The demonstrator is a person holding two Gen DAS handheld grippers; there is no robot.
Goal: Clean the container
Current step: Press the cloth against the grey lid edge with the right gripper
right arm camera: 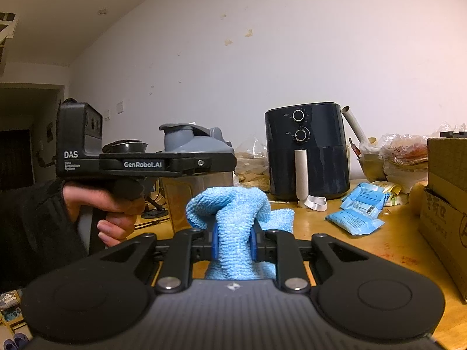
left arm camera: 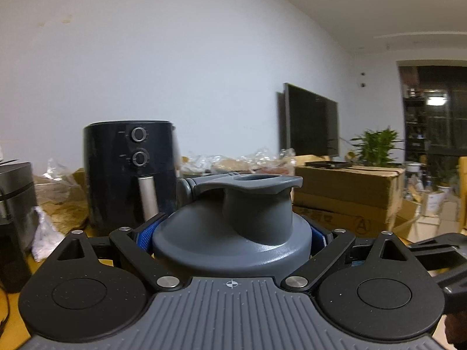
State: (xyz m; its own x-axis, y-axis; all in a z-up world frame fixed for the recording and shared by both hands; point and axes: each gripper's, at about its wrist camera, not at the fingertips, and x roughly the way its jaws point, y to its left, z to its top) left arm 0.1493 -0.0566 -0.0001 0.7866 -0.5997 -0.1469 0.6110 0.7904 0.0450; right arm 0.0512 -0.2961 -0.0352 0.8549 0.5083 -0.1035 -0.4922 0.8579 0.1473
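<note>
Left gripper (left arm camera: pixel 232 233): clamped on container (left arm camera: pixel 233 233)
Right gripper (right arm camera: pixel 233 243): pinching cloth (right arm camera: pixel 233 213)
Tip: hold container steady, wipe firmly

The left wrist camera sat just behind the left gripper (left arm camera: pixel 232 233) and looked forward, level, very close to the grey container lid (left arm camera: pixel 233 233), toward the white wall (left arm camera: pixel 175 58). The right wrist camera sat behind the right gripper (right arm camera: pixel 233 243), also level, facing the same wall over the wooden table (right arm camera: pixel 364 242). It saw the left gripper from the side, close, at its left. Both views shared the dark air fryer (left arm camera: pixel 131 172), the container and a cardboard box (left arm camera: pixel 350 192).
</note>
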